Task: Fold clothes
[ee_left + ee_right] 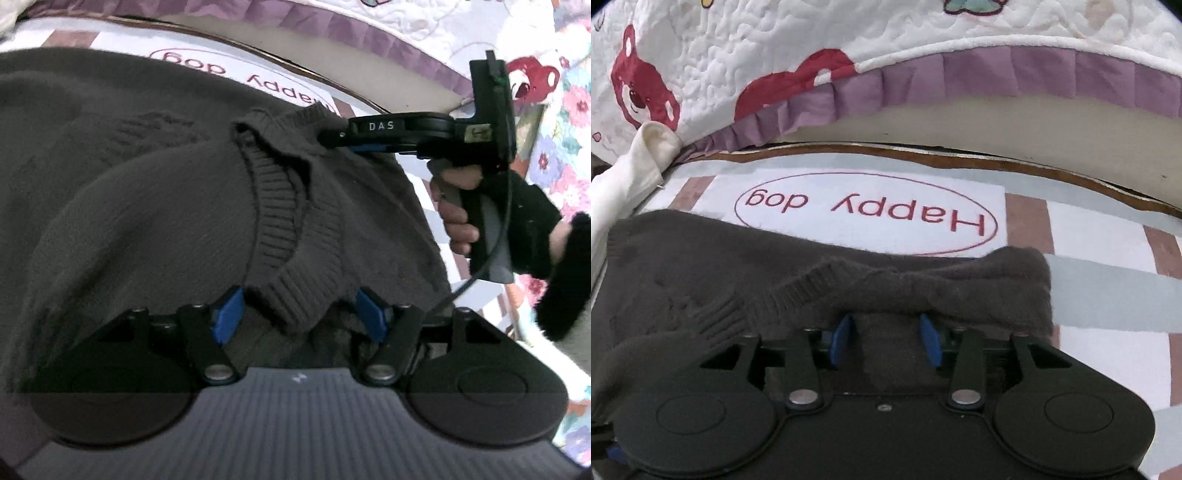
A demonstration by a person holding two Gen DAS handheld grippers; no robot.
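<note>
A dark grey-brown knit sweater (pixel 147 203) lies spread on a striped mat, with a sleeve folded across its body. The sleeve's ribbed cuff (pixel 291 280) lies between the blue pads (pixel 229 317) of my left gripper (pixel 300 314), which stand apart and do not press it. My right gripper (pixel 323 138), held by a hand in a black fingerless glove (pixel 532 229), rests its tips on a bunched fold at the sweater's far right edge. In the right wrist view, the right gripper (pixel 887 332) has its pads apart, with the sweater (pixel 738 266) lying loose between and humped in front of them.
The mat (pixel 1089 288) carries a "Happy dog" print (pixel 864 214) beyond the sweater. A quilted bed cover with a purple frill (pixel 997 74) overhangs the mat's far edge. A white cloth (pixel 628 173) hangs at the left. Floral fabric (pixel 576 110) lies to the right.
</note>
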